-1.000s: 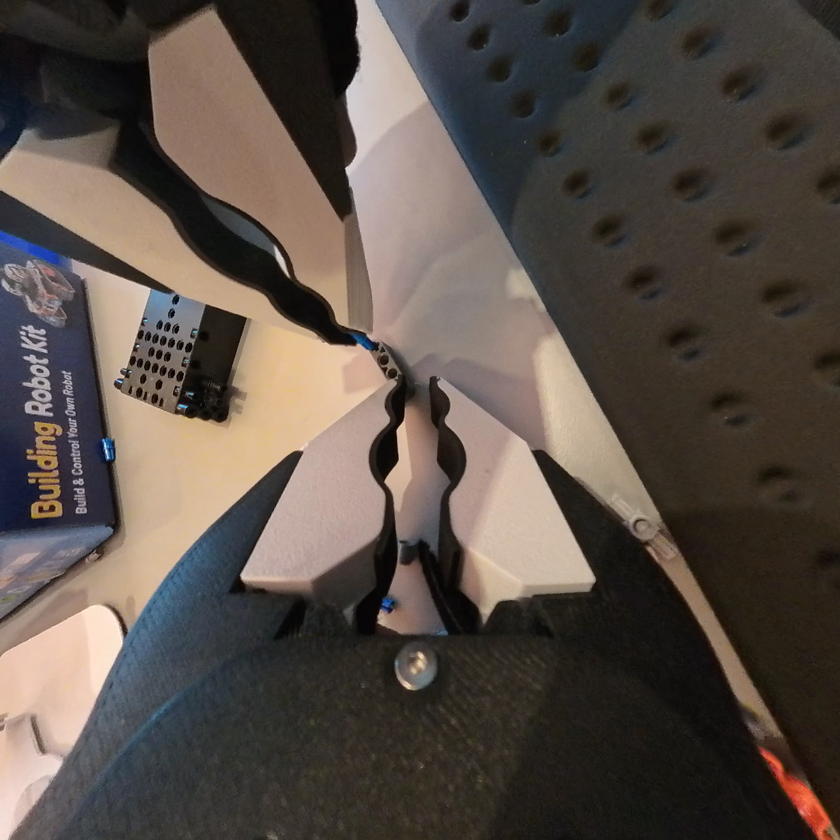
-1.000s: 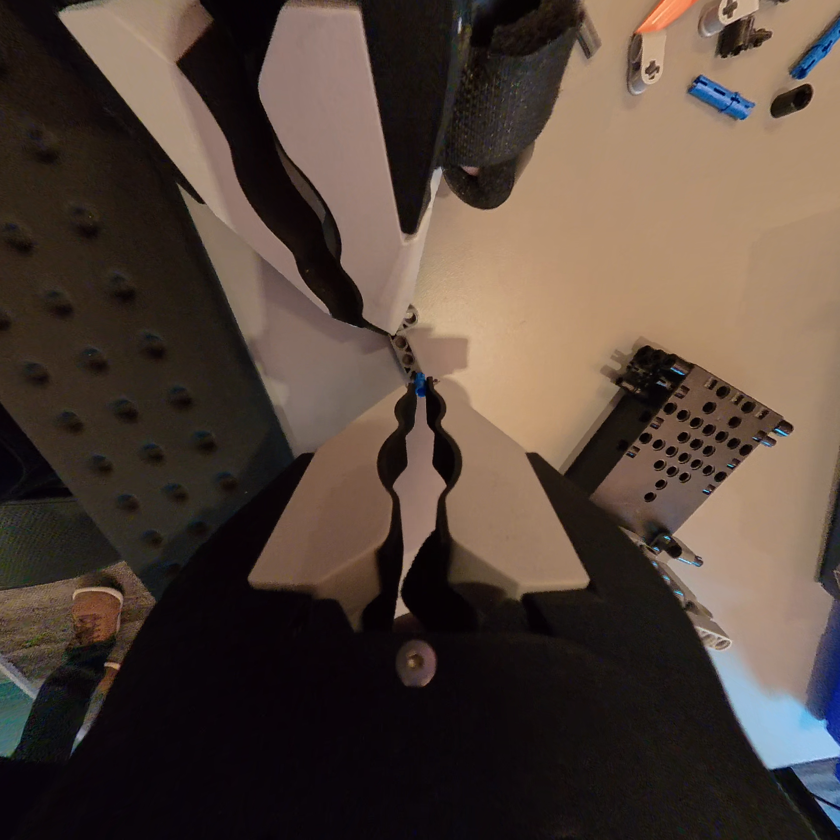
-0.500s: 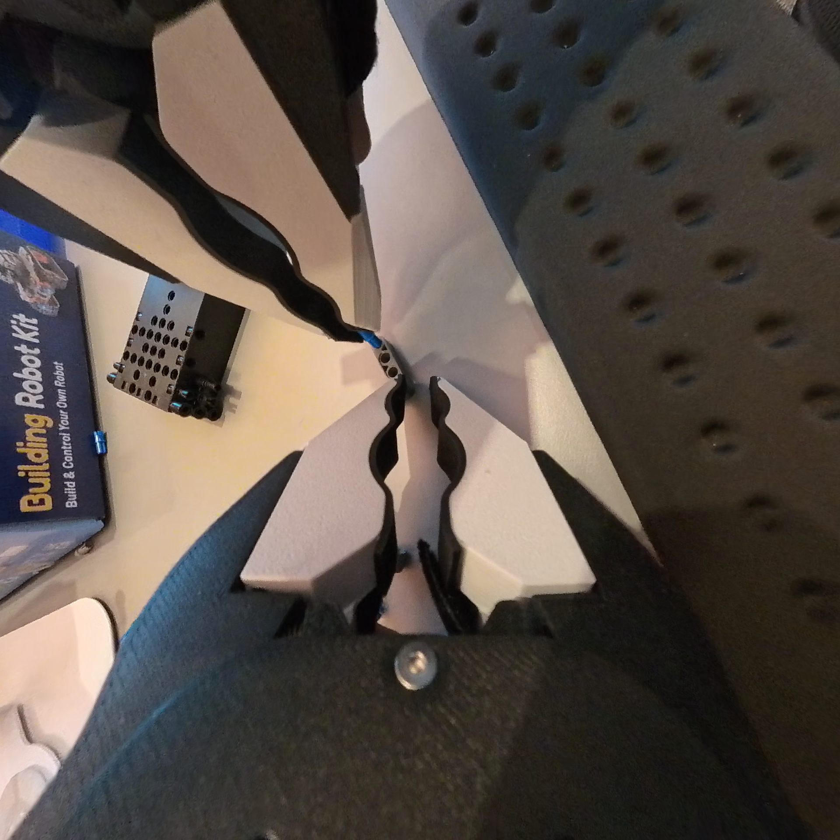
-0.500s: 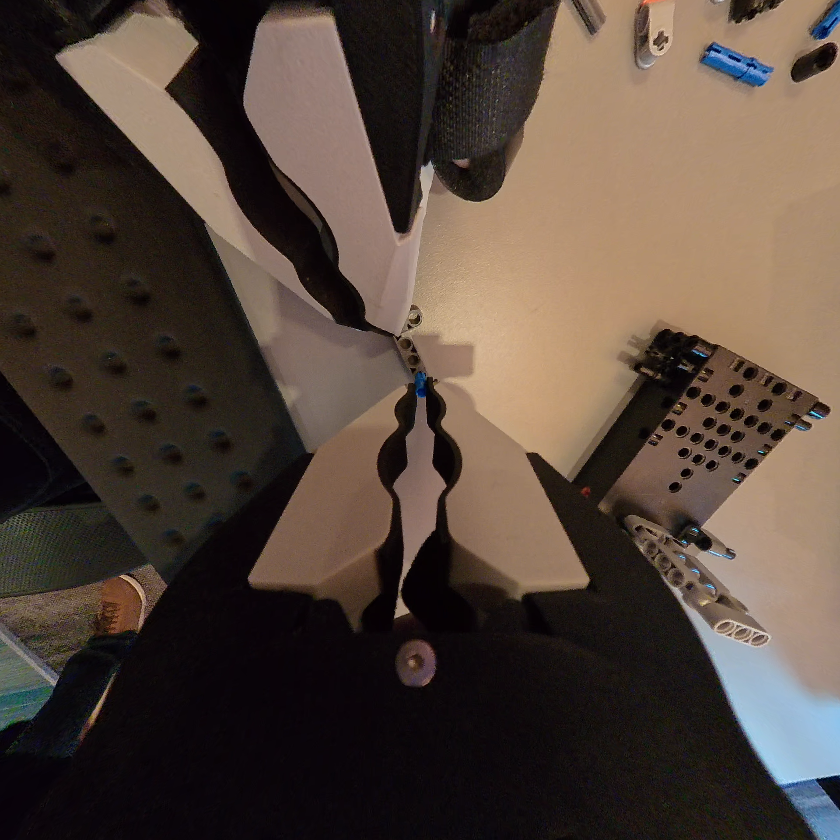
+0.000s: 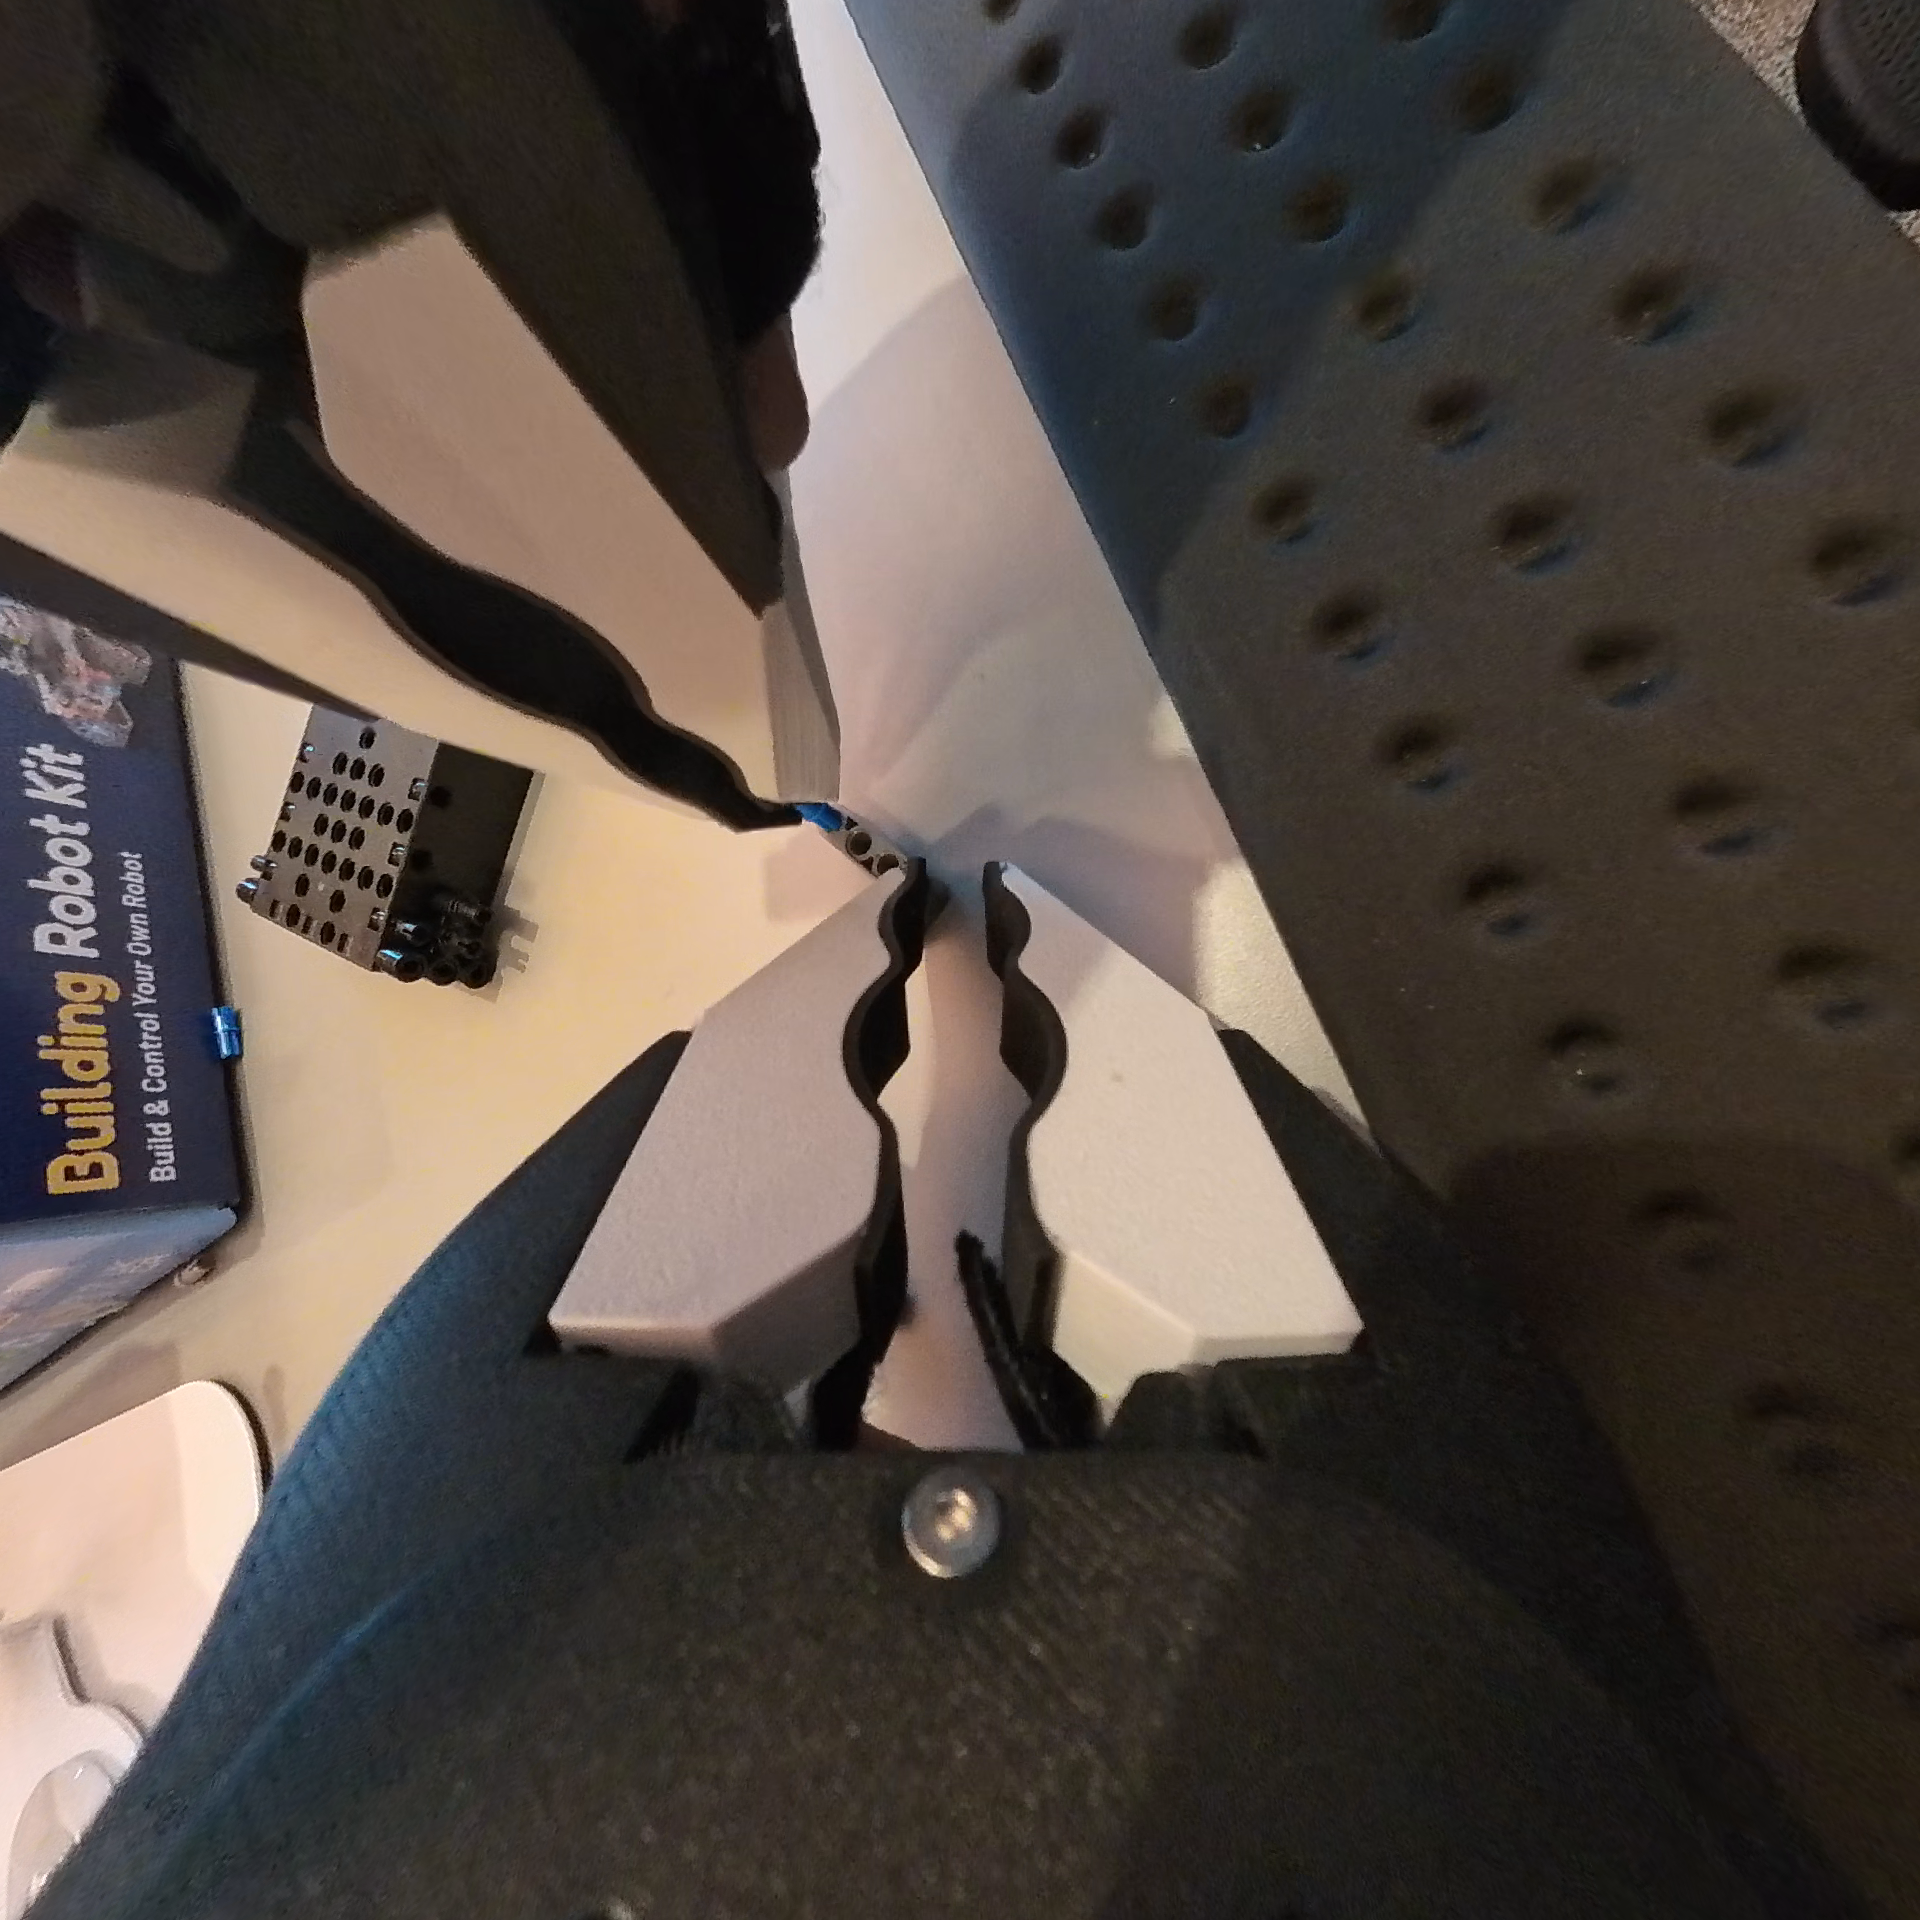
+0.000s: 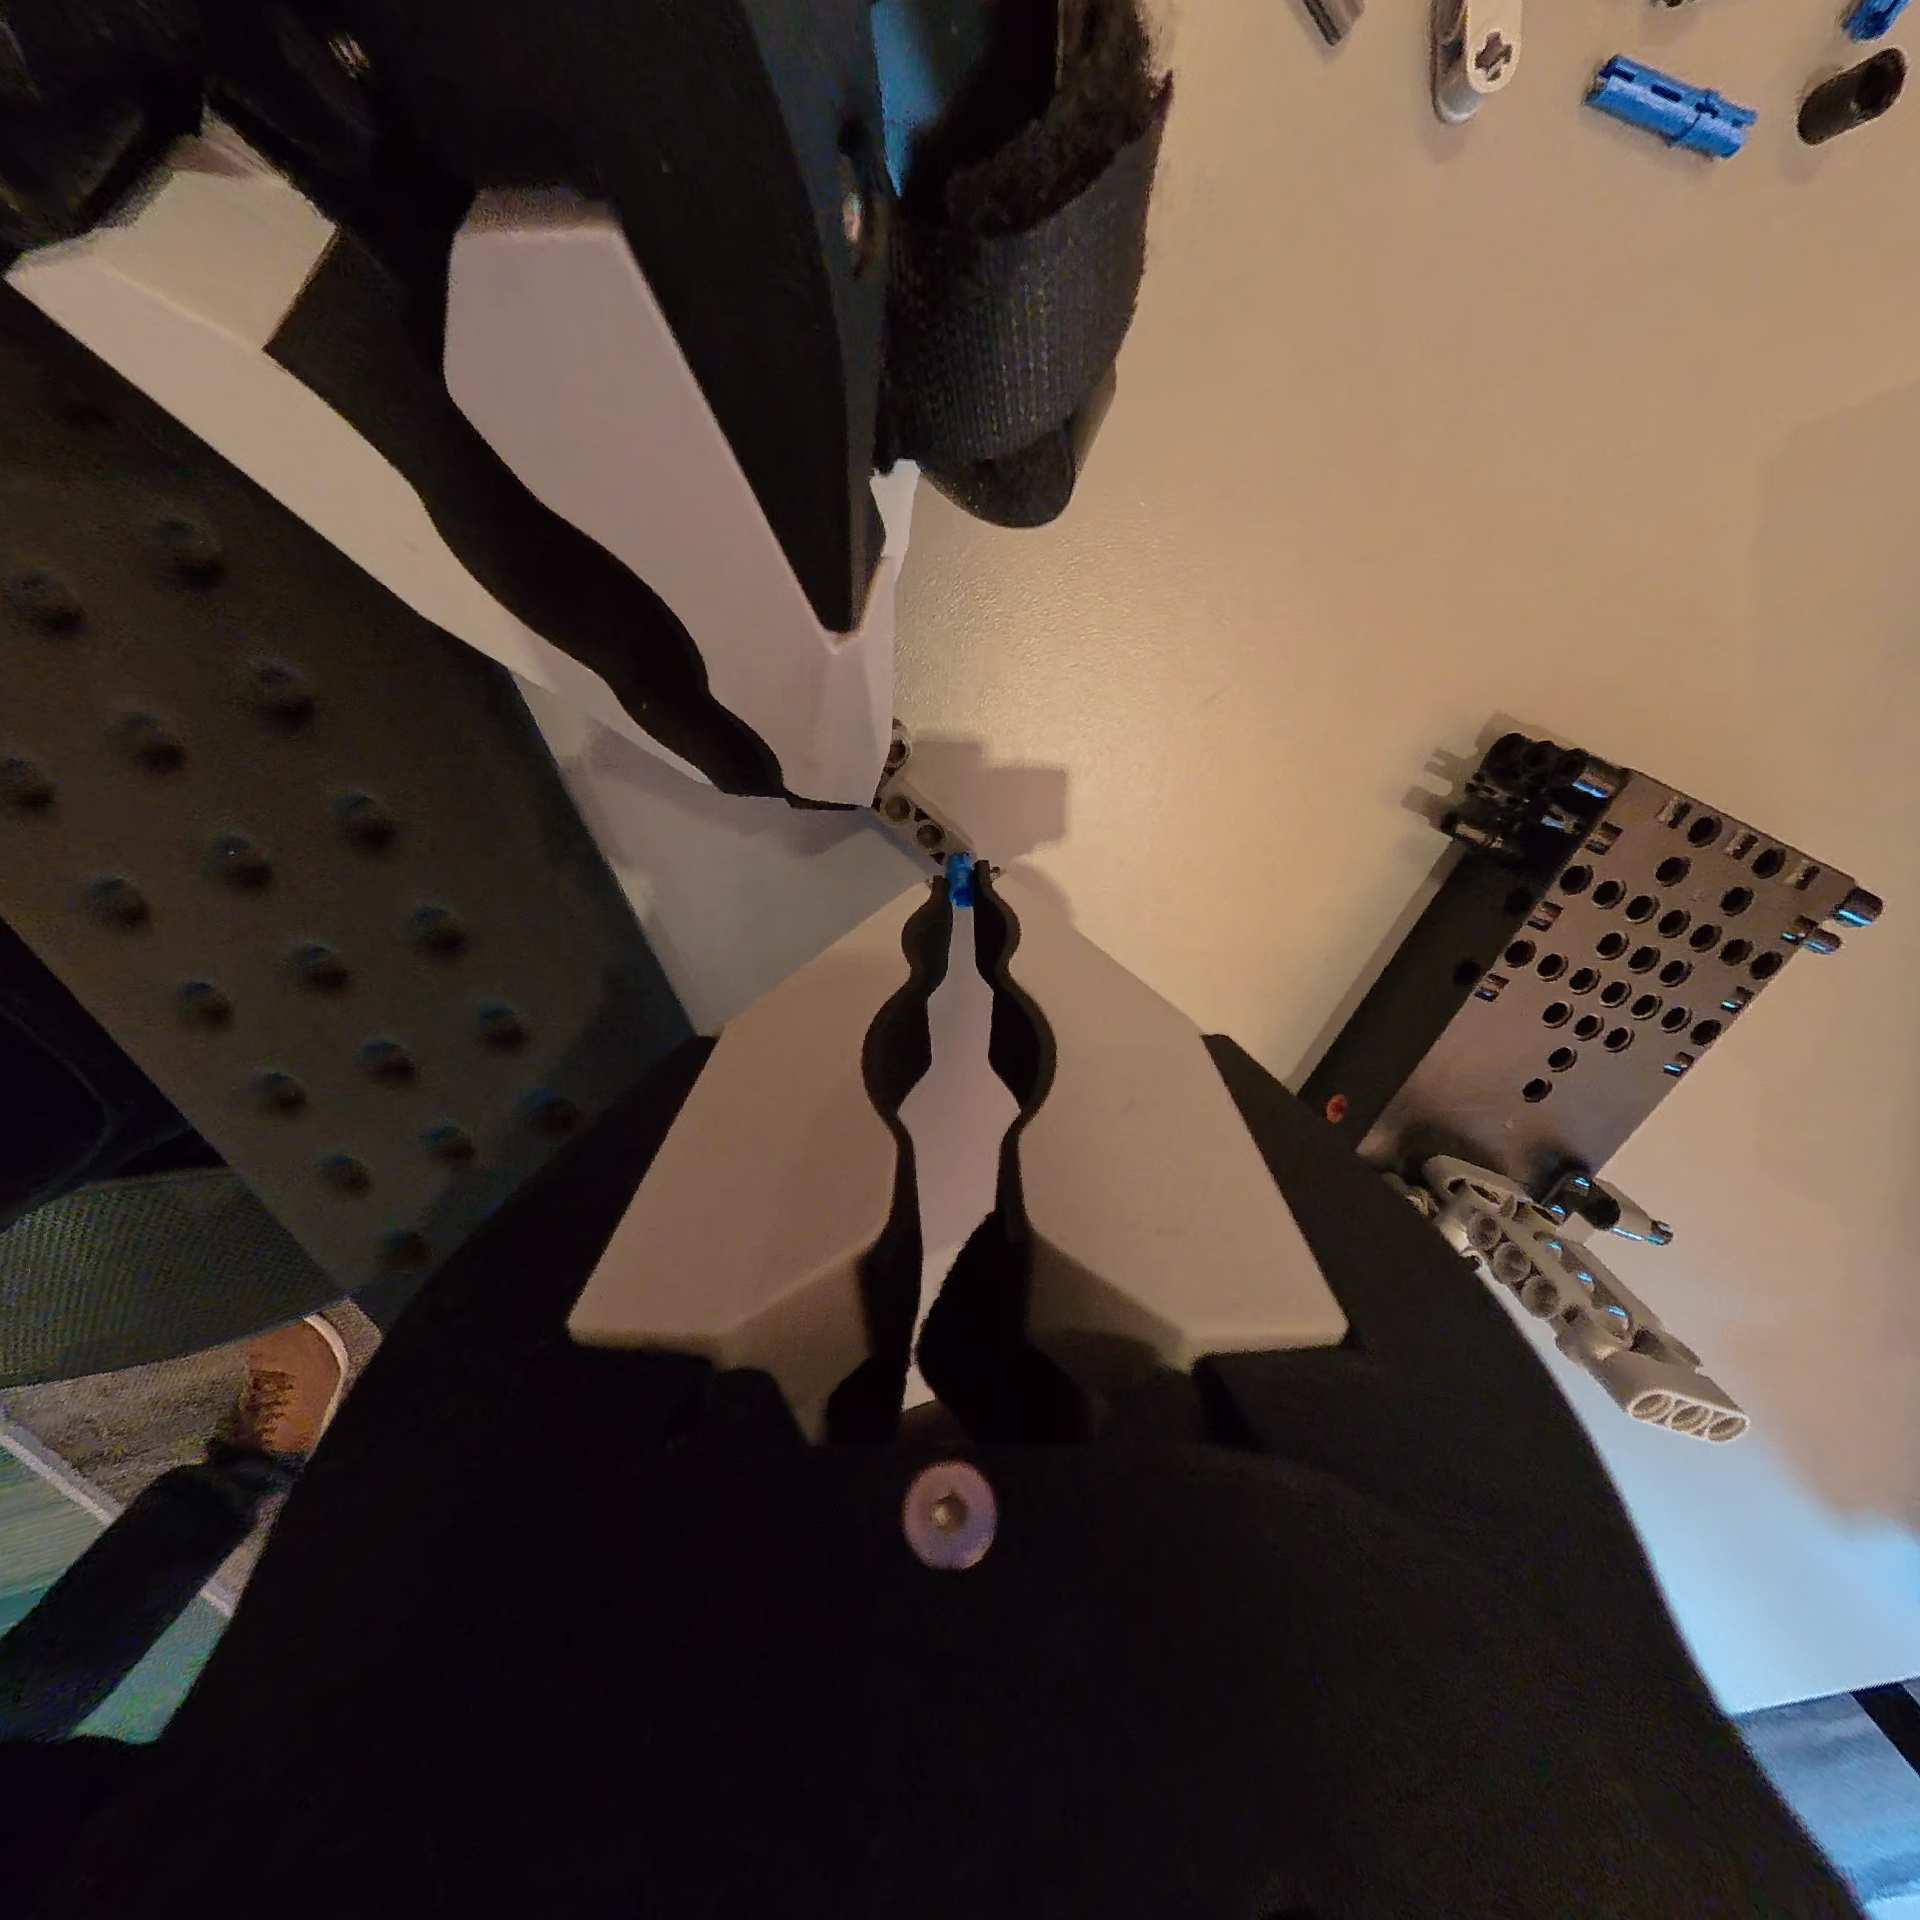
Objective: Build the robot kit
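My left gripper (image 5: pixel 951 883) is shut on one end of a small grey beam with holes (image 5: pixel 871 847), held above the white table (image 5: pixel 623 1018). My right gripper (image 6: pixel 961 899) is shut on a small blue pin (image 6: pixel 961 881). The pin's tip meets the free end of the beam (image 6: pixel 920 810). The two grippers face each other tip to tip. In the left wrist view the right gripper (image 5: pixel 769 816) comes in from the upper left with the blue pin (image 5: pixel 816 816). In the right wrist view the left gripper (image 6: pixel 831 800) comes in from the upper left.
A grey perforated plate assembly (image 5: pixel 384 842) (image 6: pixel 1662 935) lies on the table, with grey beams (image 6: pixel 1590 1320) beside it. A blue box (image 5: pixel 94 935) and white tray (image 5: pixel 125 1507) are at left. Loose blue (image 6: pixel 1668 104) and black (image 6: pixel 1849 94) parts lie far off. A dark perforated chair (image 5: pixel 1455 623) (image 6: pixel 260 831) stands close. The tips of both grippers are at nearly the same place.
Both grippers stay tip to tip with the same holds. Together they have drifted a little over the table, so the plate assembly and box sit slightly differently in the views.
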A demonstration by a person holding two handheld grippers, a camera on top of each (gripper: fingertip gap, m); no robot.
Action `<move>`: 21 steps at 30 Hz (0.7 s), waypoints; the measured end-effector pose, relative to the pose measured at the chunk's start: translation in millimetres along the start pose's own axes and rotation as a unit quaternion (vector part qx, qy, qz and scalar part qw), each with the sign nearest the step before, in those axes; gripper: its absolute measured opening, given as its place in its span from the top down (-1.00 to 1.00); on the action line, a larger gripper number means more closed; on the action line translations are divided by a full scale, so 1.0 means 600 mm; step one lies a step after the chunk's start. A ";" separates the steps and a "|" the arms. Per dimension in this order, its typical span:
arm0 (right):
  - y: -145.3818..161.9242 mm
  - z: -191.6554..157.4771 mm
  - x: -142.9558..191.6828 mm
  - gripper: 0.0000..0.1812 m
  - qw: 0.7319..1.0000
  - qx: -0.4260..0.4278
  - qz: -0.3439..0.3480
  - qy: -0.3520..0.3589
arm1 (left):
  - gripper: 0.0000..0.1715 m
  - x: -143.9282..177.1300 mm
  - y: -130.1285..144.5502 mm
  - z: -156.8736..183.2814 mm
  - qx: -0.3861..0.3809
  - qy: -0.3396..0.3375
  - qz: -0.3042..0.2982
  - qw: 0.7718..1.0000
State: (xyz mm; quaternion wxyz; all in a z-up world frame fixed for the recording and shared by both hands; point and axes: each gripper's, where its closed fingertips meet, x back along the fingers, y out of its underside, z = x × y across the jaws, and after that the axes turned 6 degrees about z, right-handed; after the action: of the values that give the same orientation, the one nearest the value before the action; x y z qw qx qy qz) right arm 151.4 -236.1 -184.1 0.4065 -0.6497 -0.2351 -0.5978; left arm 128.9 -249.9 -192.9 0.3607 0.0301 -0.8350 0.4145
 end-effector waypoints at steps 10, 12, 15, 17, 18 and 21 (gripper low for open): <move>-0.003 0.002 -0.001 0.98 0.999 0.022 -0.015 0.018 | 0.90 -0.001 -0.003 0.003 0.000 0.002 0.004 1.000; -0.003 0.001 -0.001 0.97 0.999 0.027 -0.017 0.018 | 0.90 -0.001 -0.003 0.003 0.002 0.003 0.005 1.000; -0.003 0.001 -0.002 0.97 0.999 0.034 -0.016 0.017 | 0.90 -0.001 -0.003 0.003 0.003 0.004 0.006 1.000; -0.003 0.001 -0.002 0.97 0.999 0.033 -0.012 0.013 | 0.90 -0.001 -0.003 0.003 0.003 0.004 0.006 1.000; -0.003 0.001 -0.002 0.97 0.999 0.034 -0.013 0.013 | 0.90 -0.001 -0.003 0.003 0.003 0.004 0.006 1.000; -0.003 0.001 -0.002 0.97 0.999 0.039 -0.013 0.012 | 0.90 -0.001 -0.003 0.003 0.003 0.005 0.006 1.000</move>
State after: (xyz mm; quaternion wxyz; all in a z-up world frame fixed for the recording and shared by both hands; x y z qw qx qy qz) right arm 150.2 -234.4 -184.7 0.4263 -0.6228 -0.2617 -0.6016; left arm 129.0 -252.6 -192.9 0.3622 0.0237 -0.8320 0.4196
